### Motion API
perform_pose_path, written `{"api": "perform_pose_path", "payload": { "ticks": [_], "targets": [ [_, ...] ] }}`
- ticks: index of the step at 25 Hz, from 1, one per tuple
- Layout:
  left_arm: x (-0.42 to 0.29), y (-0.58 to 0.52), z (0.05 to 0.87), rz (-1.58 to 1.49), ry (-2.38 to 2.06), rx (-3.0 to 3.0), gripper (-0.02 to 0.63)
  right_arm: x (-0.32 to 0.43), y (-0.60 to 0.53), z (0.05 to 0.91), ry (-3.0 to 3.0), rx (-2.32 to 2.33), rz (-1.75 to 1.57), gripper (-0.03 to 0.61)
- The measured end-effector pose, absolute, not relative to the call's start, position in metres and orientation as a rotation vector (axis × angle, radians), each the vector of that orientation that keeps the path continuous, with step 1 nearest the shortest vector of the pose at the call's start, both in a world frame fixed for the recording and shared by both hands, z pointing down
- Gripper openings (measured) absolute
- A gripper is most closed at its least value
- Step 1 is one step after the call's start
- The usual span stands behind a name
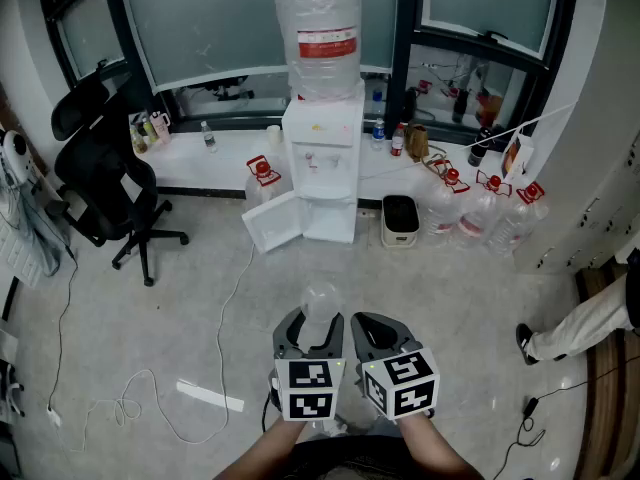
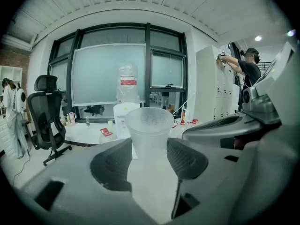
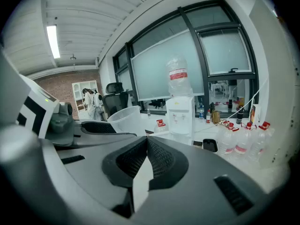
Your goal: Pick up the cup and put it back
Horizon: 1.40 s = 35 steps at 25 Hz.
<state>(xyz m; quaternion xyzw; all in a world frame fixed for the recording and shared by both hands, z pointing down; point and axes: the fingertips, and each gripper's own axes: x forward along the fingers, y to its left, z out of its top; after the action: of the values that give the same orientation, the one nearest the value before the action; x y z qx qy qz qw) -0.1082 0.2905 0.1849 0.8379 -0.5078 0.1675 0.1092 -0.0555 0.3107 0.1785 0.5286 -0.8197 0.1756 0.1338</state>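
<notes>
A room seen steeply from above, with a white water dispenser (image 1: 322,158) against the window wall. The person's forearms are cut off by the bottom edge of the head view, and the marker cubes hide most of both tools.

Well in front of the water dispenser, over the bare floor, the left claw (image 1: 312,321) pinches a clear plastic cup (image 1: 321,301). From above the cup is faint against the pale floor and only its rounded rim reads clearly. In the left gripper view the cup (image 2: 149,125) stands upright between the two ridged pads of the left claw (image 2: 149,150), which press on its lower walls; its base is hidden behind them, and its rim rises above them, covering the lower part of the water dispenser (image 2: 125,110).

The right claw (image 1: 372,326) sits just beside the left one, on the side away from the cup. In the right gripper view the right claw (image 3: 146,146) has its pads pressed together with nothing between them, and the cup (image 3: 125,121) shows partly behind the other tool.
</notes>
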Motion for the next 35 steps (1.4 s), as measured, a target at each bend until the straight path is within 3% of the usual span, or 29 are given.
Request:
{"api": "perform_pose_path", "payload": {
  "ticks": [19,35],
  "targets": [
    [-0.106,0.271,0.182,0.504,-1.462,2.498,0.225,-0.060,0.289,0.177,-2.372,1.542,0.500,0.023],
    [-0.058,0.164,0.193,0.538,-1.508,2.425,0.225,-0.010,0.183,0.192,-2.395,1.474,0.586,0.023]
  ]
}}
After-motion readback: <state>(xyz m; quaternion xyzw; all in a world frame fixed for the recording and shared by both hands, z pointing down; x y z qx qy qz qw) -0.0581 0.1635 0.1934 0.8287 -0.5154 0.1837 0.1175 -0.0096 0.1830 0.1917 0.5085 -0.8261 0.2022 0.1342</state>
